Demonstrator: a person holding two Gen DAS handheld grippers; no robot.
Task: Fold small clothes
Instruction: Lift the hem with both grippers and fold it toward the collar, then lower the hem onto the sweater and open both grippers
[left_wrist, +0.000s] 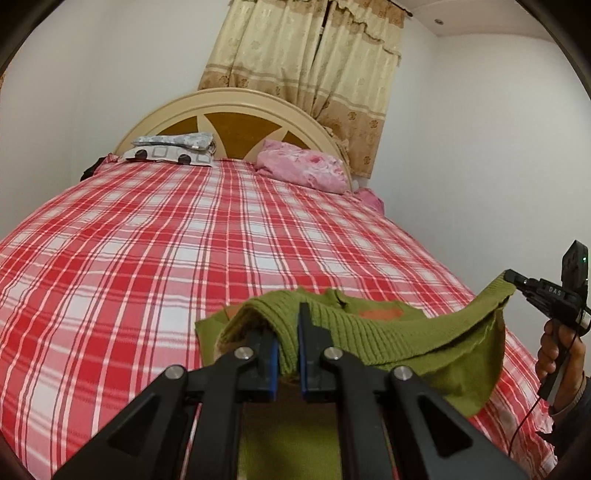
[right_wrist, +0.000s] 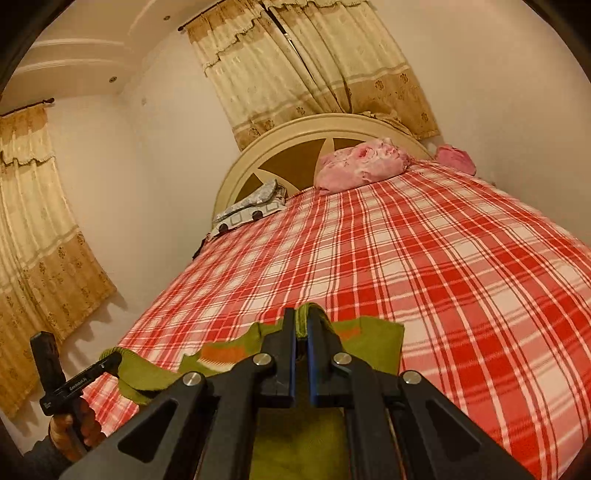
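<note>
A small green knit sweater (left_wrist: 388, 332) with orange patches is held up over the near edge of the bed. My left gripper (left_wrist: 288, 332) is shut on one ribbed edge of it. My right gripper (left_wrist: 511, 278) shows at the far right of the left wrist view, shut on the other corner, so the knit stretches between them. In the right wrist view my right gripper (right_wrist: 302, 325) pinches the green sweater (right_wrist: 373, 339), and my left gripper (right_wrist: 110, 360) holds its far corner at the lower left.
The bed has a red and white plaid sheet (left_wrist: 184, 240). A pink pillow (left_wrist: 306, 168), a grey patterned pillow (left_wrist: 170, 153) and a curved headboard (left_wrist: 236, 107) are at the far end. Curtains (left_wrist: 314, 74) hang behind. White walls stand on both sides.
</note>
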